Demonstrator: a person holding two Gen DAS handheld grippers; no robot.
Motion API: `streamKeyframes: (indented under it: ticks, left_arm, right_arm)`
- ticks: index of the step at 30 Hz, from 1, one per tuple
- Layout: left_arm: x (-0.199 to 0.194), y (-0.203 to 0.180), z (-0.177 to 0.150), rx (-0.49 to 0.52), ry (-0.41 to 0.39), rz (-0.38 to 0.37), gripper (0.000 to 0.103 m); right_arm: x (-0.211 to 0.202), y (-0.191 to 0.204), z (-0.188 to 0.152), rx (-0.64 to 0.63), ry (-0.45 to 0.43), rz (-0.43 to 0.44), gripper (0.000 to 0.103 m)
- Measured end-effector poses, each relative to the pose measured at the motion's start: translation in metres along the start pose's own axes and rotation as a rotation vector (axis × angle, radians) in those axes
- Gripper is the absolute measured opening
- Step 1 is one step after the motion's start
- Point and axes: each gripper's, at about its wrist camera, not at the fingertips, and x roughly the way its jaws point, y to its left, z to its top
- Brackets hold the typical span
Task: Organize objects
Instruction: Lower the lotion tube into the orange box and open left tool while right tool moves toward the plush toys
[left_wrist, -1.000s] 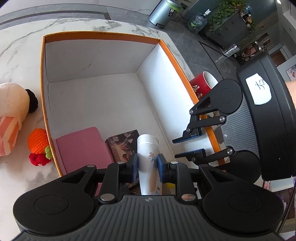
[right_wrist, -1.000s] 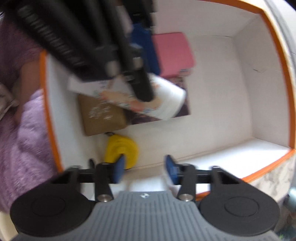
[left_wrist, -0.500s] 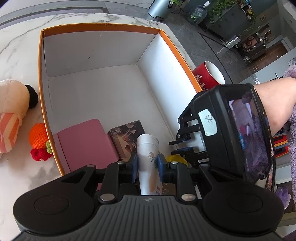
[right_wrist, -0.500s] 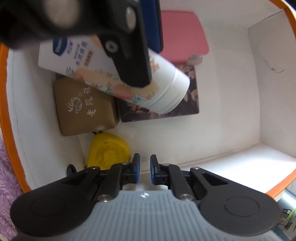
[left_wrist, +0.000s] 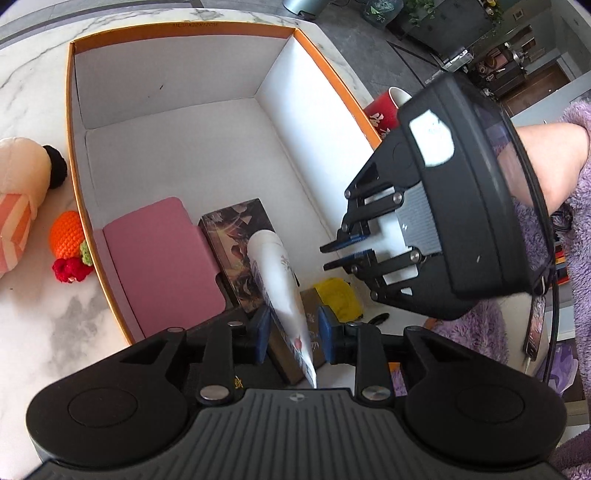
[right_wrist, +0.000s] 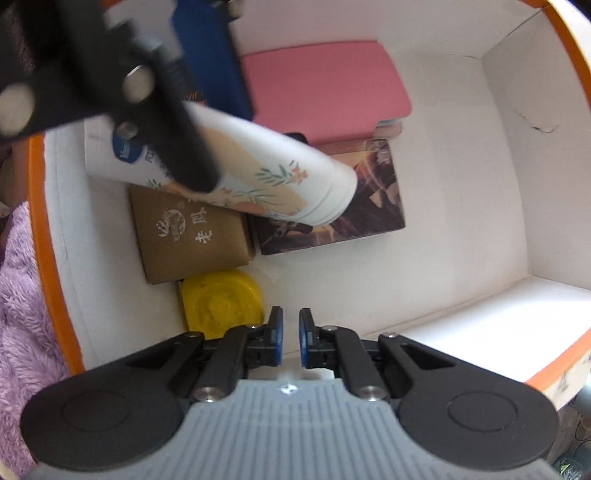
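Lying outside the box (left_wrist: 70, 155), left view only: a plush toy (left_wrist: 18, 199) and a crocheted orange (left_wrist: 68, 234) on marble.
Left gripper (left_wrist: 293, 328): jaws just opened wider, blurred white tube (left_wrist: 280, 284) loose between them.
Tube, right view: smooth, floral, slanting over the kraft box (right_wrist: 192, 232) and dark box (right_wrist: 354, 206).
Right gripper (right_wrist: 290, 341): empty, nearly closed, beside the yellow lid (right_wrist: 221, 302).

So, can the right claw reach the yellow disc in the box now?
Probably yes. The yellow disc lies bare just beside the right claw; the bottle leans over the brown box, not over it. But the jaws, which have just been closing and are nearly shut and empty, must reopen first.
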Motion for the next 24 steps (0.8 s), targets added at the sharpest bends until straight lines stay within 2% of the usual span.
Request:
streamKeyframes:
  ticks: [2,5,12,16,22,24]
  left_arm:
    - [-0.002,-0.006,-0.007,0.028,-0.020,0.040,0.032]
    - [-0.008,-0.015,-0.015,0.072,-0.056,0.117,0.019]
    - [-0.028,-0.039,-0.003,0.184,-0.163,0.188,0.016]
    - [-0.028,-0.052,0.010,0.219,-0.191,0.180,0.015]
    - [-0.008,-0.073,0.028,0.285,-0.208,0.159,0.015]
    - [0.004,-0.081,0.029,0.341,-0.206,0.182,0.015]
  right_arm:
    - [-0.007,-0.002,-0.006,0.038,-0.038,-0.008,0.010]
    - [-0.017,-0.003,-0.018,0.097,-0.087,-0.041,0.010]
    - [-0.045,-0.002,-0.046,0.245,-0.225,-0.184,0.010]
    - [-0.057,0.008,-0.061,0.278,-0.262,-0.260,0.010]
    - [-0.061,0.006,-0.061,0.308,-0.300,-0.288,0.009]
    - [-0.068,0.014,-0.058,0.324,-0.319,-0.286,0.009]
